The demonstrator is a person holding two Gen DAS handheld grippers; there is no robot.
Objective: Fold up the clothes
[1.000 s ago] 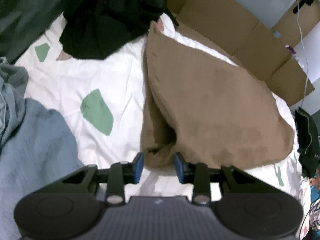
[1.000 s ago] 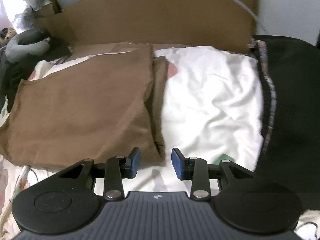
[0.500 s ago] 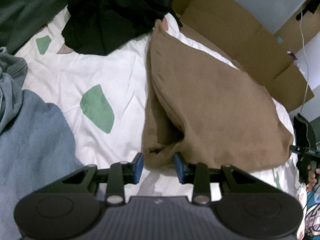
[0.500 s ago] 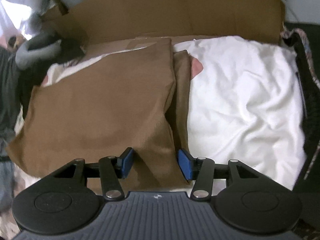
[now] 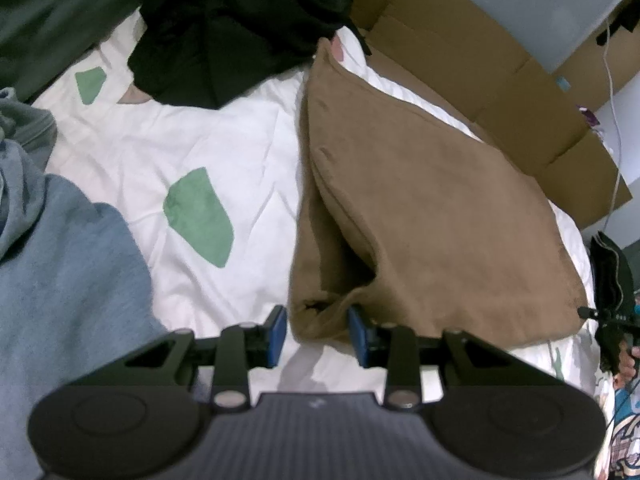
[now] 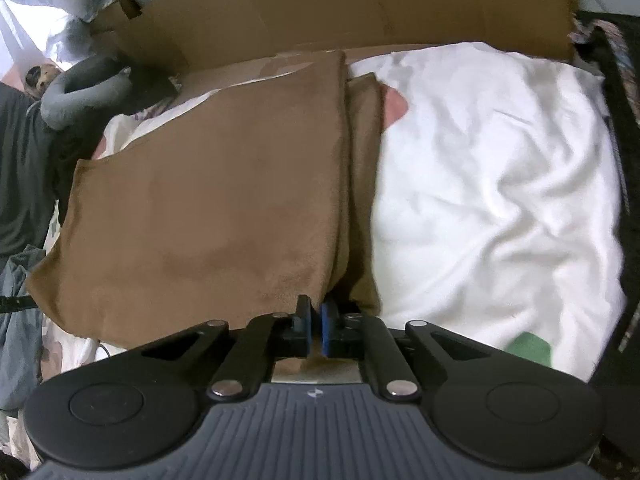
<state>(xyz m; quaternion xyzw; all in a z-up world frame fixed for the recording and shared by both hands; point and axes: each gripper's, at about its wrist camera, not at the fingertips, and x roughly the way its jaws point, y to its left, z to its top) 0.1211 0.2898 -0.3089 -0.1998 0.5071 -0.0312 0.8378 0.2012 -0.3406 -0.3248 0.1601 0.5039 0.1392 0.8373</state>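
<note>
- Brown garment (image 6: 208,208) spread on white bedding (image 6: 488,184), half folded.
- Right gripper (image 6: 315,322) just snapped closed, pinching near edge of brown cloth.
- Left gripper (image 5: 316,334) parted, bracketing its bunched near corner, unclamped.
- Best: close left first, then lift both corners level, fold far.

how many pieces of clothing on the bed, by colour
brown: 1, the brown garment, folded, right gripper shut on its edge, left gripper open at its corner
black: 1, the black clothing
blue: 1, the blue garment
total: 3
</note>
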